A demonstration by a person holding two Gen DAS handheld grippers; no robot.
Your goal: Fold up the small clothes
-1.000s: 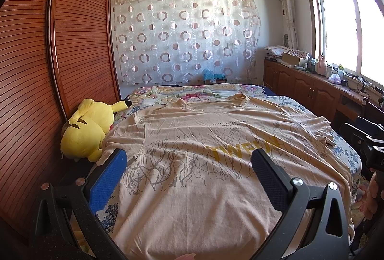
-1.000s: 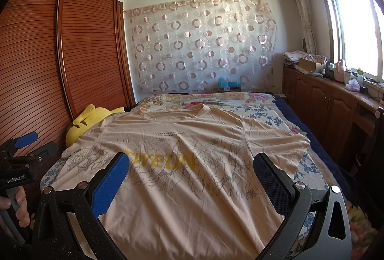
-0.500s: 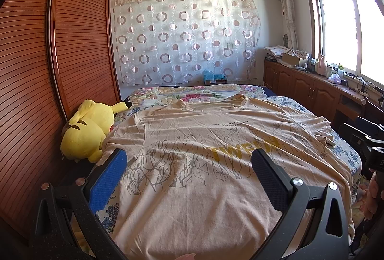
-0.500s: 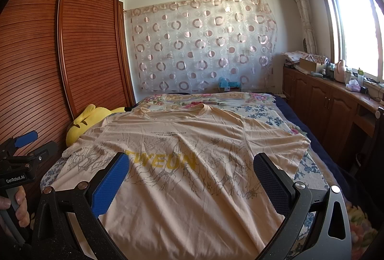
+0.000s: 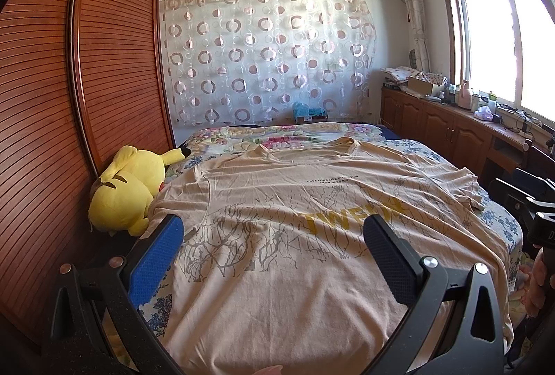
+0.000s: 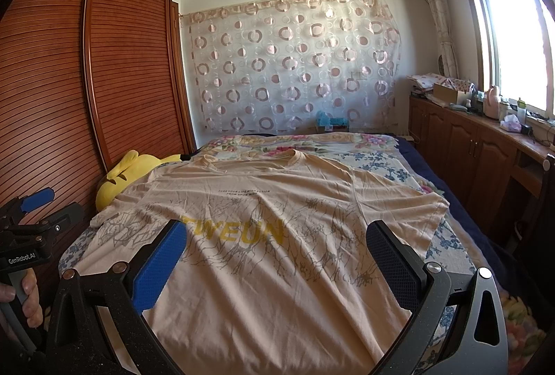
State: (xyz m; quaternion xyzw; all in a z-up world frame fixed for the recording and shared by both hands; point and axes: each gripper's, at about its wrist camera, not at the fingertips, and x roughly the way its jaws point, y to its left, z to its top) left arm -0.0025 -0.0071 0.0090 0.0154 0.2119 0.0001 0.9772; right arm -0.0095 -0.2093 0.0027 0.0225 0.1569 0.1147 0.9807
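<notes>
Hovering unchanged since a second ago, both claws, left gripper (image 5: pixel 274 257) and right gripper (image 6: pixel 277 260), gape empty over the flat beige printed cotton T-shirt (image 5: pixel 295 236) filling the lower frame (folding not begun).

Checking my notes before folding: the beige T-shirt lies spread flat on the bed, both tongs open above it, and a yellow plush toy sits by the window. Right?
One slip: the yellow plush toy sits by the wooden wardrobe, opposite the window, as the left wrist view shows. The beige T-shirt does lie flat on the bed, both tongs open.
</notes>
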